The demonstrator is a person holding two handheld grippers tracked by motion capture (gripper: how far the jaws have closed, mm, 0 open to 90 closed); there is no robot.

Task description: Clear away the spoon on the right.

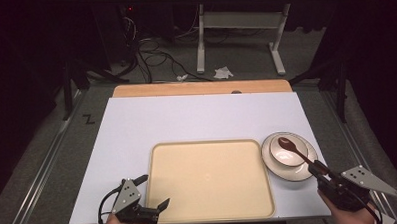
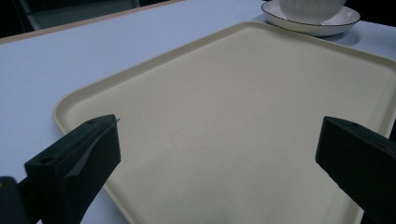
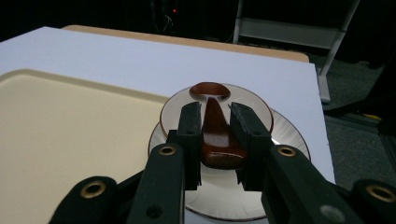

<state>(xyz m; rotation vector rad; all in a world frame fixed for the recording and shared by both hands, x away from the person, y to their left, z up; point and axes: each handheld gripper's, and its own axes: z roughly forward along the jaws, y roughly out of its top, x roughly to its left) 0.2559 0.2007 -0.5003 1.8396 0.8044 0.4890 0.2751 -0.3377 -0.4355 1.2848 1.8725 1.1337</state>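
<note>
Gripping a brown spoon [image 3: 215, 130], right gripper [image 3: 215, 140] fingers closed; left gripper [image 2: 219, 163] fingers wide apart.

One readable mark for you: a black "Z" [image 1: 88, 119] on the grey floor [image 1: 48, 162], at about 9 o'clock from the white tabletop [image 1: 196, 117], just off its far-left corner. Nothing else legible.
</note>
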